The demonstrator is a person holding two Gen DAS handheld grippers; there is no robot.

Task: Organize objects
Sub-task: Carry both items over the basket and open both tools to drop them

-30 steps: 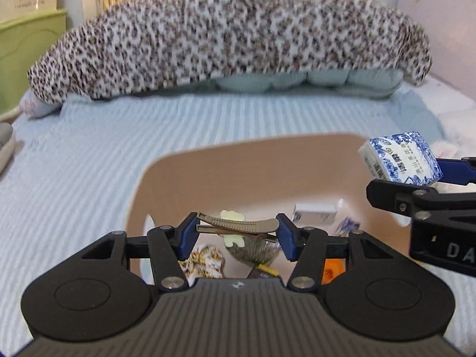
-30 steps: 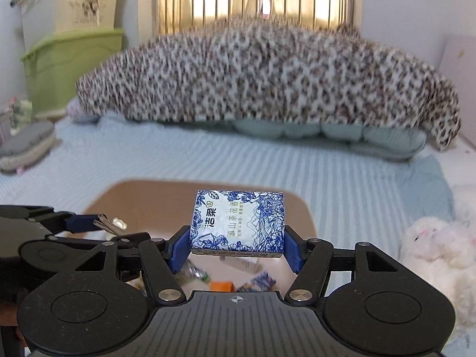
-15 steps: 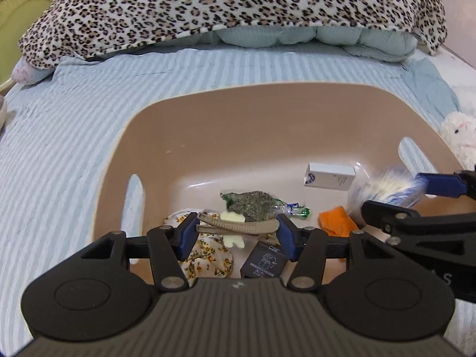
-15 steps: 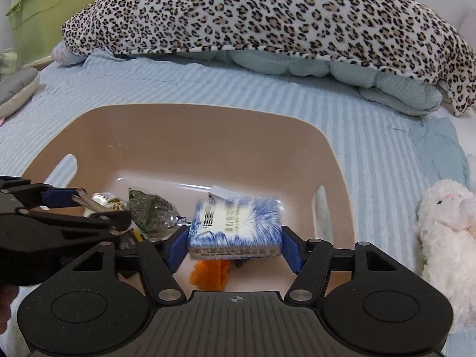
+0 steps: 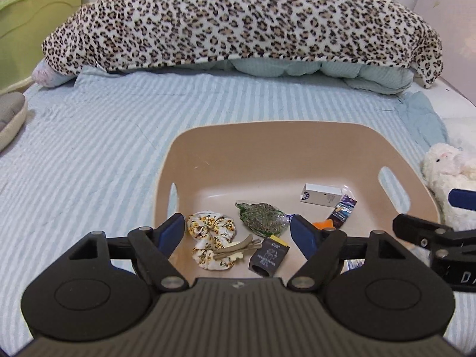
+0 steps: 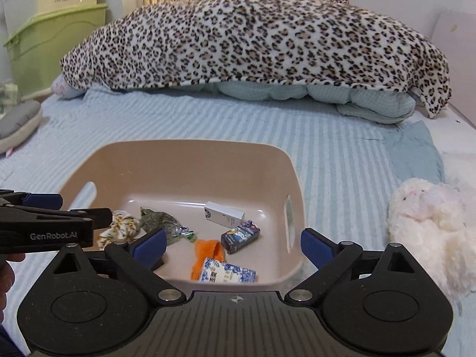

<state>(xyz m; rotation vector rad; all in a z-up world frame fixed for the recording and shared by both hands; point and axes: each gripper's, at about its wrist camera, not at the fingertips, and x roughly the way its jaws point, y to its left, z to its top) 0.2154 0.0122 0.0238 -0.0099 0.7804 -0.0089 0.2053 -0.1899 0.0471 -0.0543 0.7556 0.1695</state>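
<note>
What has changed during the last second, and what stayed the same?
Both grippers let go. The left gripper opened and its hair clip now lies on the floral scrunchie in the beige basket. The right gripper opened too; its blue-and-white tissue pack lies by the orange cloth. The white box, green packet and plush toy stayed put.

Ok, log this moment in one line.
left gripper: open, empty | right gripper: open, empty | hair clip, tissue pack: in basin
</note>
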